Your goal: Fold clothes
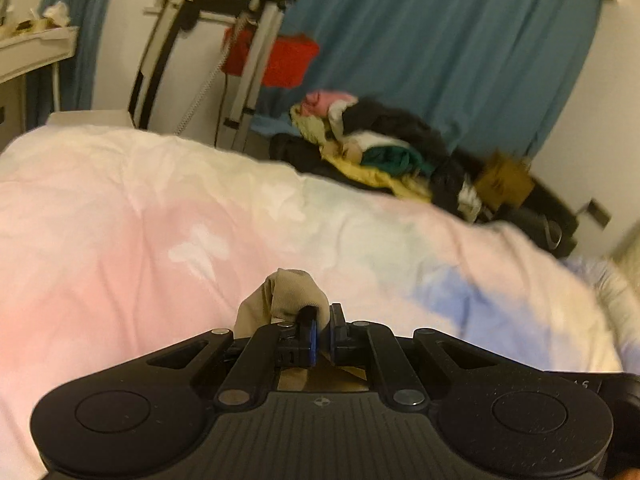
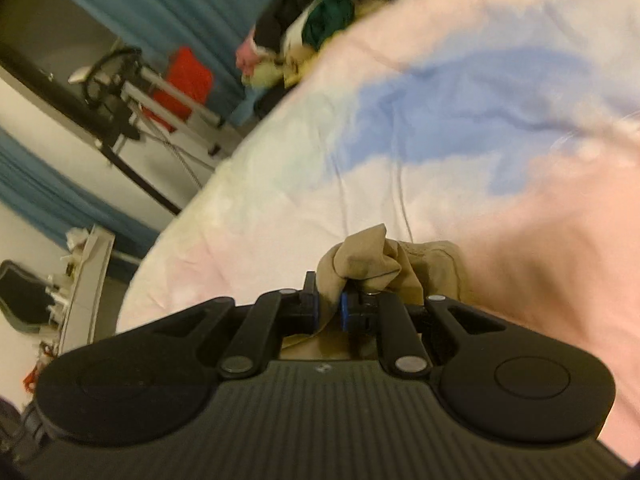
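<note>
A beige garment (image 1: 290, 294) is bunched between the jaws of my left gripper (image 1: 323, 322), which is shut on it above the bed. In the right wrist view my right gripper (image 2: 330, 302) is shut on another bunch of the same beige garment (image 2: 372, 264), which trails to the right over the bedcover. Most of the garment is hidden below both grippers. A pile of mixed clothes (image 1: 372, 148) lies beyond the bed's far edge; it also shows in the right wrist view (image 2: 320, 20).
The bed has a pastel pink, white and blue cover (image 1: 160, 216) filling the foreground. Behind it stand a folded metal frame (image 1: 248, 64), a red box (image 1: 288, 60), blue curtains (image 1: 440, 40) and a white shelf (image 1: 32, 48) at the left.
</note>
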Tool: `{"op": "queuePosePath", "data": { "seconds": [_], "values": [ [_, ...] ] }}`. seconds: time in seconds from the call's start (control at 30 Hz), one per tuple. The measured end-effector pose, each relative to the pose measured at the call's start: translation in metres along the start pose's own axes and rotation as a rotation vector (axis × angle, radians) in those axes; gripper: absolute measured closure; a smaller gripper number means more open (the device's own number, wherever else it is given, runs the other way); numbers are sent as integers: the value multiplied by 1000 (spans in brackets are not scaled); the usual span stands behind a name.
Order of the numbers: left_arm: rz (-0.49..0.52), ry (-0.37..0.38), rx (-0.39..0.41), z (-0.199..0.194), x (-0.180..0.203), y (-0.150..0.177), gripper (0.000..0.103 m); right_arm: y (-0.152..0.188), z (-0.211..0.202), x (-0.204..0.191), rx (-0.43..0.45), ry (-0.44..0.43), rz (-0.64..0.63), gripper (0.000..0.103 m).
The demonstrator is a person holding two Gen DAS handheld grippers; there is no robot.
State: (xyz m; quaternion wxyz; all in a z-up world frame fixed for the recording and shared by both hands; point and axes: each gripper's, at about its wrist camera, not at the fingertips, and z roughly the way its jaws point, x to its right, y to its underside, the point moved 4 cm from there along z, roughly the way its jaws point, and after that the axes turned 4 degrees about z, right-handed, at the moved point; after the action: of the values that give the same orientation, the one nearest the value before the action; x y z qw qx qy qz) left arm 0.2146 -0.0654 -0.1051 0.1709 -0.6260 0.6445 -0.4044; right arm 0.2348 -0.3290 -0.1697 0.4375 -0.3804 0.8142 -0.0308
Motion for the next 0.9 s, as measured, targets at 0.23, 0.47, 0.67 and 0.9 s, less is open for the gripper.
{"op": "queuePosePath", "data": {
  "seconds": [0.23,0.47,0.67,0.9],
  "values": [
    [34,57,14,8,-17,18,74,9,-3,-1,-24,-28,-75,76],
    [159,72,63,-35,-1,34,29,42,-48,-58,35,-114,-348,17],
    [261,30,55,-21,6,39,29,46,-27,-60,56,-33,-474,47],
    [351,-30,-7,13,5,56,29,45,32,-34,38,120,-550,69]
  ]
}}
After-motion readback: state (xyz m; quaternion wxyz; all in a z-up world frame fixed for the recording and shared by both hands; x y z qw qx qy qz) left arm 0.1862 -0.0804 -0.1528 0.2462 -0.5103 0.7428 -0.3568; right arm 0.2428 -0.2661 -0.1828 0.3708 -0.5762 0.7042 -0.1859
